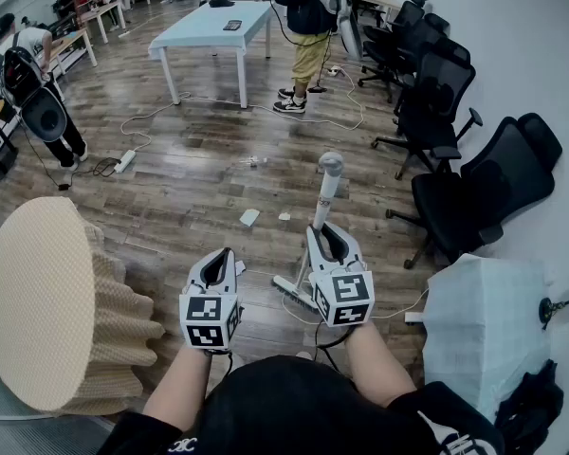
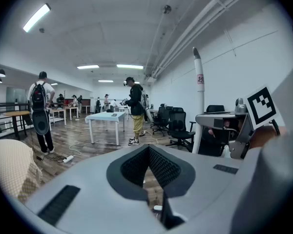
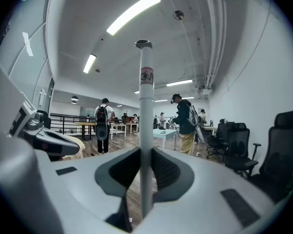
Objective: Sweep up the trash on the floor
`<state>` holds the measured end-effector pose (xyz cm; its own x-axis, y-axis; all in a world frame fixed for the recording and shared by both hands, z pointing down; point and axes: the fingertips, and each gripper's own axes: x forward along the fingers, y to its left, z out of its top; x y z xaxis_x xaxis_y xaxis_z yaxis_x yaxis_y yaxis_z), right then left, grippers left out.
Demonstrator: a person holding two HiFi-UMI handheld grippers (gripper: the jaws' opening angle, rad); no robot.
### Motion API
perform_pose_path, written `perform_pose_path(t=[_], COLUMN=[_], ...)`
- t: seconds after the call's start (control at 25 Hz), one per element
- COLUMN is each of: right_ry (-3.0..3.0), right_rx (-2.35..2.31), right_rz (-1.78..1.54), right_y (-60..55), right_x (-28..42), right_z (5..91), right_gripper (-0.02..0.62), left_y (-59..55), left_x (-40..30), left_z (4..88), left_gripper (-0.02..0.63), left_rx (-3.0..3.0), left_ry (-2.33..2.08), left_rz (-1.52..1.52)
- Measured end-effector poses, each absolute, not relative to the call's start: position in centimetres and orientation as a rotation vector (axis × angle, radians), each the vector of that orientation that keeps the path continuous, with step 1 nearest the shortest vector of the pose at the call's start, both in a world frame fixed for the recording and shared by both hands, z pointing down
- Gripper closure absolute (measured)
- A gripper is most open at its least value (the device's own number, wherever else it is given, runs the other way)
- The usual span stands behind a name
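Holding a white broom stick [image 1: 326, 192] upright in the right gripper [image 1: 322, 240].
Its jaws squeeze the thin stick, which has a round grey top and a small label. The left gripper [image 1: 220, 259] is closed on nothing. White trash bits [image 1: 249, 217], maybe paper, lie on the floor [image 1: 190, 188] ahead.

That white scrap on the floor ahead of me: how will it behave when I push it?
The white scrap looks thin and flat, so probably light, apt to flutter or slide. The wood floor looks smooth, so it could skid ahead of the broom held in the right tongs.
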<state>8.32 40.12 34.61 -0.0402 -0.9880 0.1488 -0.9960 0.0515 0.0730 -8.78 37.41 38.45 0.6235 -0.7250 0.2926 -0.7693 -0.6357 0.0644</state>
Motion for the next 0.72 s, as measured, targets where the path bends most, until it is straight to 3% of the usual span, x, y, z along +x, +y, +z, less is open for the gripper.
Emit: perform_pose_path(t=[0.72], right_ry=[-2.104], right_rx=[2.065], right_rz=[0.094], right_y=[38.9], right_x=[3.5], right_z=[34.9], right_gripper=[0.512], left_y=[35.9], left_x=[-13.6], left_z=[39.9], left_gripper=[0.612], left_rx=[2.658], left_ry=[-1.176], left_rz=[0.327])
